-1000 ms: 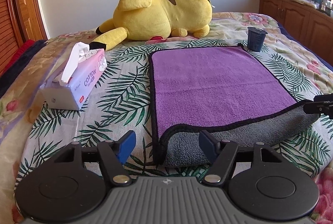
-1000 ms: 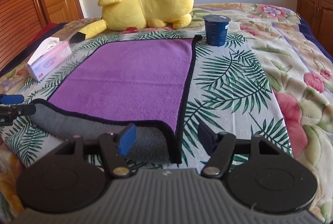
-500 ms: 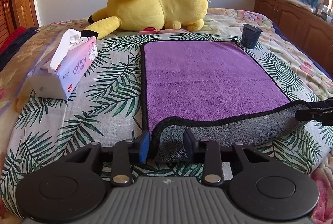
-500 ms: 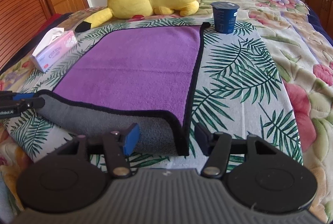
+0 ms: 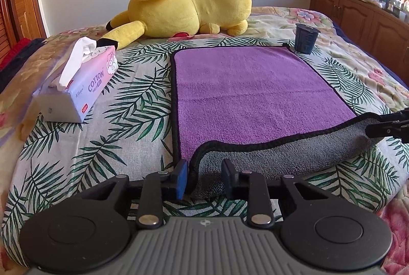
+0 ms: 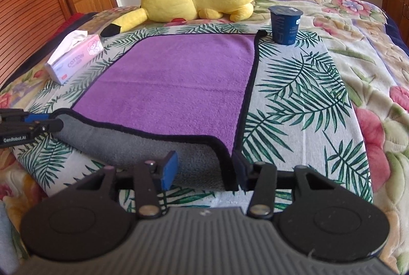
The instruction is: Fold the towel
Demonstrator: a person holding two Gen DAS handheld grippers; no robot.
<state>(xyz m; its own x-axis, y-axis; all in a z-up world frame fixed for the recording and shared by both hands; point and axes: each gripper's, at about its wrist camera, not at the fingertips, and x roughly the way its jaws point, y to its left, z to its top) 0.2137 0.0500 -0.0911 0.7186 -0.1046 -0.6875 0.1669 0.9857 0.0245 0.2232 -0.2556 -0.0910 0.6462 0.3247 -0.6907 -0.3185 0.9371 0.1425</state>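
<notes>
Bedding with a palm-leaf print (image 5: 133, 106) over a flowered quilt fills both views, and our purple fleece towel with grey underside and black piping (image 5: 250, 96) lies spread flat on it, its near edge curled over so the grey side faces up. Behind the towel's far edge sprawls a big yellow plush toy with brown stripes (image 5: 189, 6). Off the towel's left side, apart from it, rests a pink and white soft pack of cotton tissues (image 5: 79, 86), one sheet poking out. At the towel's far right corner, just beside the piping, stands a small dark blue plastic cup with a foil lid (image 6: 285, 24), upright.

We hold our left gripper (image 5: 204, 179) at the near left corner, its blue-padded jaws part-way apart with the curled grey fold between them, not yet pinched. Our right gripper (image 6: 205, 171) sits at the near right corner, jaws likewise apart around the rolled edge, the right jaw just beside the black piping.
</notes>
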